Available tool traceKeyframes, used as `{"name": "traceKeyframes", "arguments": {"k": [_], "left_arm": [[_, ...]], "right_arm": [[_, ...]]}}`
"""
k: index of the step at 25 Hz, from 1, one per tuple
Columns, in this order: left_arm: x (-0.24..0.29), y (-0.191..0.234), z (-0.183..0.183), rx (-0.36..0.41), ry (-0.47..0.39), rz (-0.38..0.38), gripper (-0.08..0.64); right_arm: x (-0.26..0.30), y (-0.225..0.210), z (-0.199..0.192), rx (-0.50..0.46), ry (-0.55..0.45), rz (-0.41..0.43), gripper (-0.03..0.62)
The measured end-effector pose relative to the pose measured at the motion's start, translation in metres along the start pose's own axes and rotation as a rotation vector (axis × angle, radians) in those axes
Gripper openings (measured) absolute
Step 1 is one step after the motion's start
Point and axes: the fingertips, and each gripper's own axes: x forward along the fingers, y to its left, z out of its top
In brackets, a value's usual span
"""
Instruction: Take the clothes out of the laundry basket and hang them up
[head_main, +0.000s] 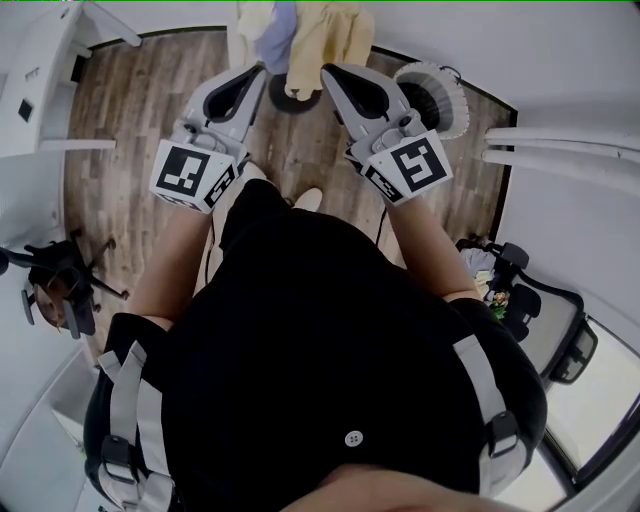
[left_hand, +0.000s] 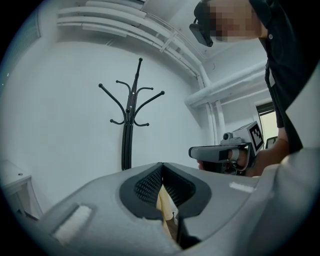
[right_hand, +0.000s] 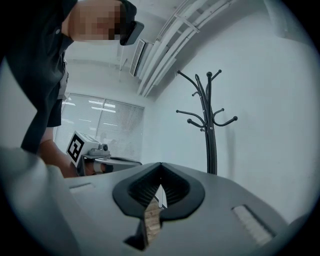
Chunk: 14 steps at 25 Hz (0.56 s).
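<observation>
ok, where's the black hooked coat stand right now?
The black hooked coat stand stands bare against the white wall. It sits left of centre in the left gripper view and right of centre in the right gripper view.

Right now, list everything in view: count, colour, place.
clothes: one bunch, yellow and pale blue, just past both gripper tips
laundry basket: one, white, on the floor right of the clothes
coat rack: one, black, upper hooks bare, by the white wall
office chairs: two, dark, far left and far right
table: one, white, far left
floor: brown wood
person: black top
left gripper: grey, shut
right gripper: grey, shut
</observation>
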Motion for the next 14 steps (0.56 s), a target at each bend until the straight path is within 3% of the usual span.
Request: {"name": "traceKeyframes", "arguments": {"k": [14], "left_arm": [[-0.006,0.011,0.0,0.006,-0.023,-0.005,0.0]], "right_arm": [[0.011,0.006,-0.001,-0.005,0.006,-0.014,0.0]]}}
